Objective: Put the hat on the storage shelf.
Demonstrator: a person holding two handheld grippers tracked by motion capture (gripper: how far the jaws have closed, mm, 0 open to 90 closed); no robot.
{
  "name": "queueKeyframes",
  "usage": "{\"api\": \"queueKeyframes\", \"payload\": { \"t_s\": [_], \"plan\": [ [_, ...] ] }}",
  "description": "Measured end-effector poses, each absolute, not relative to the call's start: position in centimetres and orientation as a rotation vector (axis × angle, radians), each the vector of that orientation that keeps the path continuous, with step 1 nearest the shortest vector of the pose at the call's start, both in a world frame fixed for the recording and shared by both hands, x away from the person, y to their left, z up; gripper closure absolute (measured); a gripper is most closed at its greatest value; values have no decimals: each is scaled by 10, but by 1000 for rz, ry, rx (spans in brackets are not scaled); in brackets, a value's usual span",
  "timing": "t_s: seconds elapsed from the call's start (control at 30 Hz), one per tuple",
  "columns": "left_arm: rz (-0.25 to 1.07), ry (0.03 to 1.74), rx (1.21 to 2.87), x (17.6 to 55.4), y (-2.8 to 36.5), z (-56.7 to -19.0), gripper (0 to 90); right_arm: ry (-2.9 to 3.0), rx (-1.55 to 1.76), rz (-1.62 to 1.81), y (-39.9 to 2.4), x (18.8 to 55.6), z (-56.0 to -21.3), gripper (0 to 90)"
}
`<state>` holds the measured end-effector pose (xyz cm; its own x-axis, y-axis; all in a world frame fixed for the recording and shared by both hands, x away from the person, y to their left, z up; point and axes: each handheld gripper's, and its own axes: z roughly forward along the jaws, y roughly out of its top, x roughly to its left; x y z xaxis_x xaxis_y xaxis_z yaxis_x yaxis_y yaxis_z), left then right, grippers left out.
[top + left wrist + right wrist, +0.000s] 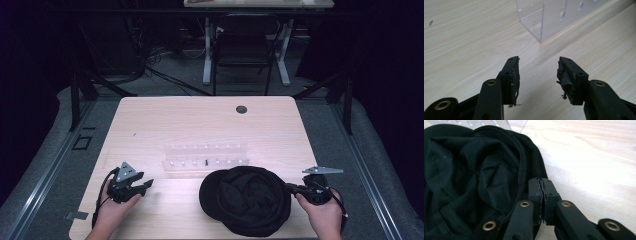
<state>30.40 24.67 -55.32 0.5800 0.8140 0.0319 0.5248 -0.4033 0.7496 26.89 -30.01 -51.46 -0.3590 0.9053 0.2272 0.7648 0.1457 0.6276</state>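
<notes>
Setting: dim room, with a pale wooden table under our hands and a dark chair beyond its far edge.
Cap: a black cap lies crumpled at the near middle of the table, just in front of the clear rack; we take it as the thing being handled.
Right tongs: our right tongs are pressed together right at the cap's right edge. Whether cloth is caught between them, we cannot tell; the closed stance at the rim suggests we mean to pinch or drag it by its edge.
Left tongs: our left tongs are spread, low over bare wood and well apart from the cap, probably waiting to take the other side.
Rack: a clear plastic rack with small pegs stands just behind the cap, likely where it is meant to hang.
Hole: a round cable hole sits near the far edge.
</notes>
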Motion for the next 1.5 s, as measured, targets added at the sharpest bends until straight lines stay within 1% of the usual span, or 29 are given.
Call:
{"api": "queueKeyframes", "payload": {
  "t_s": [0.33, 0.53, 0.63, 0.67, 0.73, 0.87, 0.9, 0.93, 0.97, 1.0, 1.17, 1.2, 1.33, 1.4, 1.47, 1.5],
  "plan": [
    [518, 1060, 2100, 304, 247, -554, 520, 2233, 1642, 949, -310, 291, -509, 874],
    [513, 1059, 2104, 304, 246, -554, 520, 2253, 1632, 911, -308, 296, -506, 861],
    [512, 1060, 2103, 304, 246, -554, 520, 2259, 1625, 902, -307, 296, -503, 805],
    [512, 1060, 2103, 304, 246, -554, 520, 2252, 1603, 899, -307, 295, -499, 756],
    [512, 1061, 2101, 304, 246, -554, 520, 2255, 1588, 904, -307, 295, -498, 743],
    [513, 1060, 2106, 304, 246, -554, 520, 2270, 1549, 875, -308, 290, -490, 655],
    [513, 1060, 2106, 304, 246, -554, 520, 2270, 1549, 875, -308, 290, -490, 655],
    [513, 1060, 2106, 304, 246, -554, 520, 2269, 1505, 843, -308, 289, -488, 560],
    [513, 1060, 2106, 304, 246, -554, 520, 2269, 1505, 843, -308, 289, -488, 560],
    [513, 1060, 2107, 304, 246, -554, 520, 2261, 1457, 800, -307, 287, -485, 536],
    [517, 1057, 2108, 304, 245, -554, 520, 2263, 1452, 780, -308, 284, -478, 542],
    [515, 1059, 2107, 304, 245, -555, 520, 2294, 1395, 746, -307, 283, -476, 526],
    [514, 1059, 2110, 303, 244, -555, 521, 2299, 1362, 699, -305, 282, -474, 528],
    [513, 1060, 2109, 304, 244, -555, 521, 2341, 1332, 662, -304, 280, -473, 503],
    [513, 1059, 2110, 304, 244, -555, 520, 2351, 1334, 652, -304, 280, -472, 500],
    [513, 1059, 2110, 304, 244, -555, 520, 2339, 1357, 645, -305, 279, -471, 516]
  ]
}}
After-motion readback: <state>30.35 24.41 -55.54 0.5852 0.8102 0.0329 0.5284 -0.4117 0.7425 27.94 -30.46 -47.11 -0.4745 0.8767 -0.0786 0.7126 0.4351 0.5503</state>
